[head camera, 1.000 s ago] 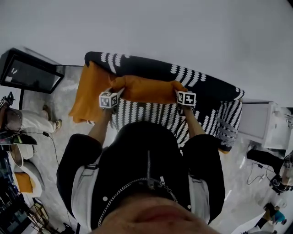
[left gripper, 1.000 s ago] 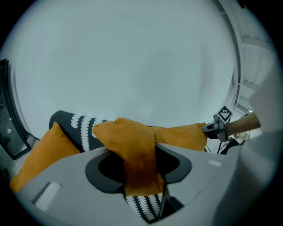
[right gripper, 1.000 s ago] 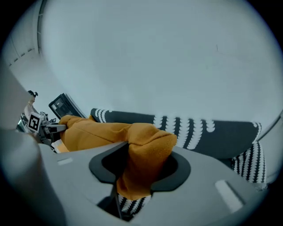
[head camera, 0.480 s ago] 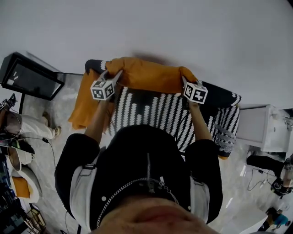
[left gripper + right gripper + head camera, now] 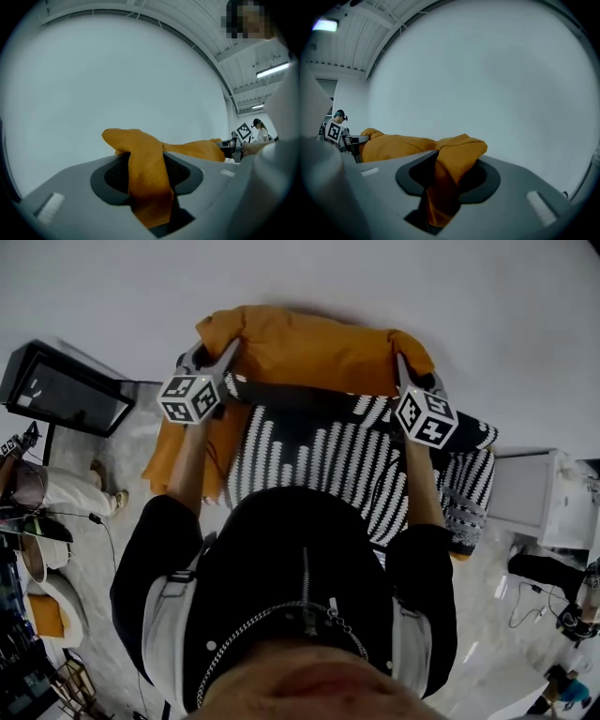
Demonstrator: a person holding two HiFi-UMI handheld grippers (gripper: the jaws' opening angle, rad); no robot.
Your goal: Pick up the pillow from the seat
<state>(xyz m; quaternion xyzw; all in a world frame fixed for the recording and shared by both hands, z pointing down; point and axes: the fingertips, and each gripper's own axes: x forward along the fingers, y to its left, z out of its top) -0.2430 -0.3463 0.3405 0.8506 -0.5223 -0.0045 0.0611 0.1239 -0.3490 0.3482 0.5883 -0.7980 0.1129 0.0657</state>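
Orange pillow [image 5: 314, 348] held up clear of the striped seat [image 5: 319, 460], left gripper [image 5: 221, 354] clamped on one corner, right gripper [image 5: 402, 369] clamped on the other.

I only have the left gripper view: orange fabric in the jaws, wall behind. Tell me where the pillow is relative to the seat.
Observer: The head view shows the pillow up off the striped seat, before the wall.
Operator: Report the right gripper.
Observer: The right gripper has the pillow's other corner between its jaws, which are closing.
Operator: Name anything else there.
Observer: Another orange cushion lies at the seat's left side.
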